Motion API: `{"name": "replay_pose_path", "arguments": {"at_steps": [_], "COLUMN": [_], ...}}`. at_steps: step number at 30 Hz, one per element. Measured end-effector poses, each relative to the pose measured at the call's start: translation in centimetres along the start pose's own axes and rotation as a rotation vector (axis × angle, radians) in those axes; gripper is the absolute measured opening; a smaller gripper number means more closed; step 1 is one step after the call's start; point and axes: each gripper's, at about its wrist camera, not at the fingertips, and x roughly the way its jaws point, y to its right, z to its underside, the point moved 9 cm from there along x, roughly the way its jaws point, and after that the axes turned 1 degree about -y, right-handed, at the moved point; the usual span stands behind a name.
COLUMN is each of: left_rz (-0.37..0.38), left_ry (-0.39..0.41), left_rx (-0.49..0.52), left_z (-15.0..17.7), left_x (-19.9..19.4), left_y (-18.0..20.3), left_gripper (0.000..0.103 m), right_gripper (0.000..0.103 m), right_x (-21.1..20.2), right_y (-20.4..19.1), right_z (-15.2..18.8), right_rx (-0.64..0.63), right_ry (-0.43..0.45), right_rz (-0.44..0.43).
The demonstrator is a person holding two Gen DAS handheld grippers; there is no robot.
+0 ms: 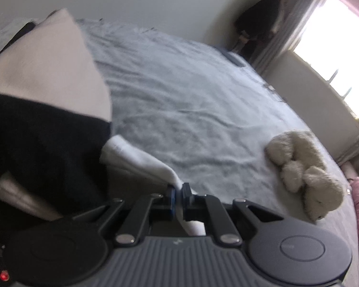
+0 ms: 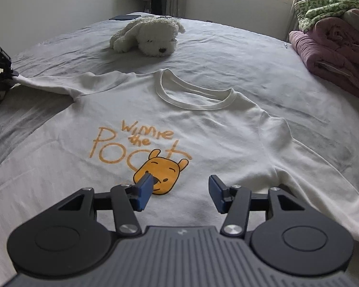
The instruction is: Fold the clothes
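Observation:
A white long-sleeved sweatshirt (image 2: 203, 124) with an orange bear print lies face up and spread flat on the grey bed (image 2: 239, 55). My right gripper (image 2: 180, 191) hovers open just above its chest, blue pads wide apart, nothing between them. My left gripper (image 1: 179, 192) is shut on the cuff of the sweatshirt's left sleeve (image 1: 136, 157), which is lifted off the sheet. In the right wrist view that left gripper (image 2: 12, 74) shows at the far left edge, pulling the sleeve (image 2: 50, 85) out taut. The right sleeve (image 2: 323, 186) lies flat toward the lower right.
A white plush dog (image 2: 150, 35) lies on the bed beyond the collar, also seen in the left view as the plush dog (image 1: 306, 167). Folded pink and green bedding (image 2: 335, 43) is piled at the bed's right side. A cream-and-black pillow (image 1: 43, 91) stands close on the left.

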Motion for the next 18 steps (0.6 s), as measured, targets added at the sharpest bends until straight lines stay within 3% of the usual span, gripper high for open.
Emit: {"name": "replay_pose_path", "arguments": {"at_steps": [4,10,13,15,17,18], "left_rz": [0.129,0.41,0.66,0.789,0.849,0.857], "left_ry": [0.068,0.203,0.214,0.182,0.118,0.079], "left_rx": [0.036,0.154,0.298,0.5,0.679,0.716], "left_z": [-0.4,0.6,5.2,10.8,16.7,18.7], "left_x": [-1.1,-6.3,-11.2,-14.2,-15.7,-15.7], "left_y": [2.6,9.9,16.9,21.2,23.6,23.8], "left_gripper": [0.005,0.005,0.006,0.008,0.016,0.027], "right_gripper": [0.054,0.054,0.054,0.054,0.054,0.054], "right_x": [-0.6,-1.5,-2.1,-2.5,-2.8,-3.0], "right_y": [0.4,1.0,1.9,2.5,3.2,3.6], "right_z": [-0.5,-1.2,-1.4,-1.6,-1.7,-1.6], "right_rx": [0.041,0.101,0.173,0.222,0.264,0.288], "right_ry": [0.018,0.045,0.06,0.071,0.077,0.08], "right_rz": [-0.019,-0.047,-0.069,-0.083,-0.088,-0.09]}}
